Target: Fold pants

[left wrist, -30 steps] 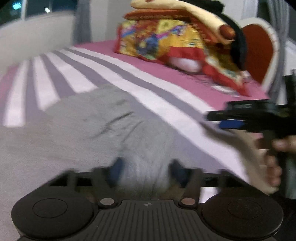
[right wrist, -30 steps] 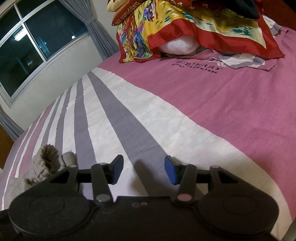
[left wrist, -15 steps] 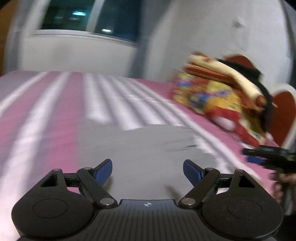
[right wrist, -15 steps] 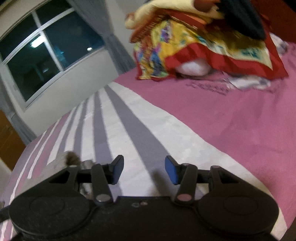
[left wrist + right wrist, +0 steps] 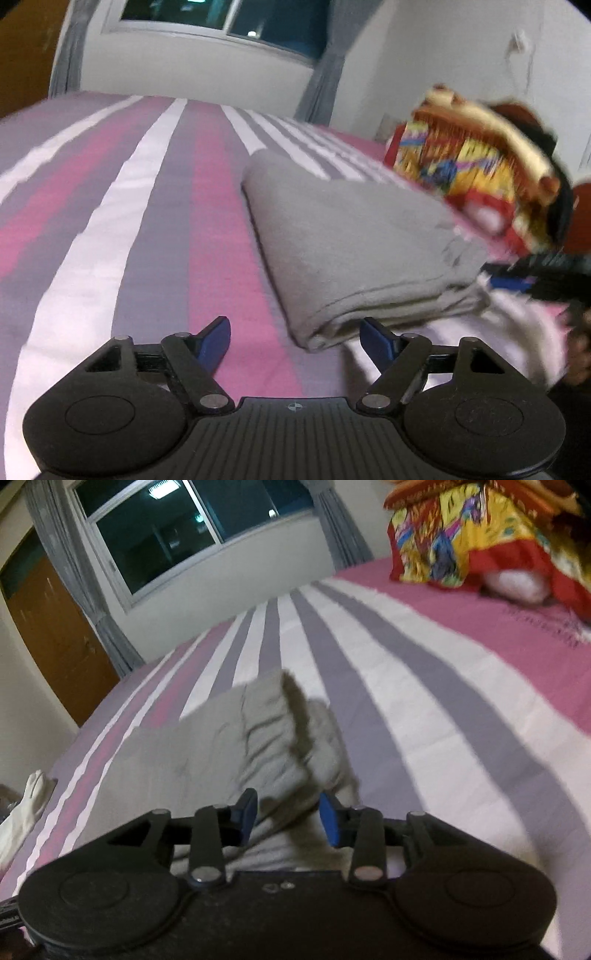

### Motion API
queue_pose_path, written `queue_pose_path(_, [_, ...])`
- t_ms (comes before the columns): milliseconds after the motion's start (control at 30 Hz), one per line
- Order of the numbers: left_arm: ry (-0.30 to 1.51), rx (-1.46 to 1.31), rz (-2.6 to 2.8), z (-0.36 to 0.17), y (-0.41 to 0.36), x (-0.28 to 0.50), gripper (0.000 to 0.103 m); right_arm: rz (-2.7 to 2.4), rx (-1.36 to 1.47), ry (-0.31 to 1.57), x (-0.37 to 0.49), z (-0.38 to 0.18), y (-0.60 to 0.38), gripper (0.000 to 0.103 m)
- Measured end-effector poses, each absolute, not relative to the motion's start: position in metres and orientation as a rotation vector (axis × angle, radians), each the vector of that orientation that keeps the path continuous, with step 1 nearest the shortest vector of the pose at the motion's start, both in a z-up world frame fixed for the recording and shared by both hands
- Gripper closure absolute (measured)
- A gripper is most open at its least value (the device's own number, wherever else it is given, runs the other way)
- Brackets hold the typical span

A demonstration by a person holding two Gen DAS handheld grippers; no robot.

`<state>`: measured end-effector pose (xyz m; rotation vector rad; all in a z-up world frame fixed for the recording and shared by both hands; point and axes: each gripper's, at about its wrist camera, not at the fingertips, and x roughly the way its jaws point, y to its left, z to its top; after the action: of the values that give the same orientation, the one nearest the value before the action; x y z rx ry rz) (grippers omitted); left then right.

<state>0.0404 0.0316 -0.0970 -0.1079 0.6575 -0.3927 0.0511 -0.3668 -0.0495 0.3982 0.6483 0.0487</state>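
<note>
Left gripper (image 5: pixel 295 341) gapes beside folded grey pants (image 5: pixel 354 243) (layered edges).

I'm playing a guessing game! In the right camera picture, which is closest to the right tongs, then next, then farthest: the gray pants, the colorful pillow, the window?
1. The gray pants, right at the right tongs, reaching between the open fingers.
2. The colorful pillow, far up the bed, upper right.
3. The window, in the wall beyond the bed, upper left.
</note>
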Motion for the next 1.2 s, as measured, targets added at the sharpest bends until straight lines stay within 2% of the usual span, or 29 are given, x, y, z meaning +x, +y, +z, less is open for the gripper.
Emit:
queue_pose_path(200, [0.621,-0.164,-0.361,-0.108,0.049,0.044,0.025,0.115,0.411,0.615,0.056,-0.048,-0.355,0.069])
queue_pose_path(467, [0.607,-0.178,-0.372,-0.115,0.05,0.045,0.025,0.054,0.44,0.643,0.084,-0.054,-0.352,0.061])
queue_pose_path(533, [0.611,-0.174,-0.373,-0.117,0.05,0.046,0.025,0.061,0.436,0.653,0.093,-0.054,-0.353,0.064])
queue_pose_path(567, [0.611,-0.173,-0.37,-0.117,0.05,0.046,0.025,0.07,0.43,0.663,0.099,-0.052,-0.351,0.072])
queue_pose_path(600, [0.607,-0.171,-0.366,-0.116,0.05,0.045,0.025,0.093,0.423,0.658,0.102,-0.049,-0.349,0.087])
queue_pose_path(700, [0.592,-0.221,-0.35,-0.115,0.055,0.044,0.025,0.177,0.422,0.509,0.086,-0.019,-0.347,0.088])
queue_pose_path(767, [0.589,-0.274,-0.357,-0.117,0.059,0.046,0.025,0.189,0.516,0.41,0.068,-0.008,-0.36,0.089])
queue_pose_path(833, [0.594,-0.273,-0.352,-0.12,0.058,0.047,0.025,0.147,0.554,0.44,0.068,-0.022,-0.37,0.088])
queue_pose_path(933, [0.599,-0.264,-0.35,-0.121,0.057,0.047,0.025,0.098,0.626,0.654,0.086,-0.056,-0.38,0.083])
queue_pose_path(1033, [0.598,-0.253,-0.349,-0.121,0.055,0.048,0.025,0.073,0.64,0.605,0.067,-0.055,-0.384,0.059])
queue_pose_path(1067, [0.597,-0.251,-0.35,-0.122,0.054,0.049,0.025,0.074,0.654,0.597,0.062,-0.055,-0.387,0.046])
queue_pose_path(1100, [0.597,-0.251,-0.351,-0.122,0.055,0.049,0.025,0.086,0.693,0.596,0.057,-0.057,-0.39,0.042])
queue_pose_path(1200, [0.597,-0.254,-0.351,-0.123,0.055,0.049,0.025,0.107,0.766,0.652,0.064,-0.071,-0.399,0.043])
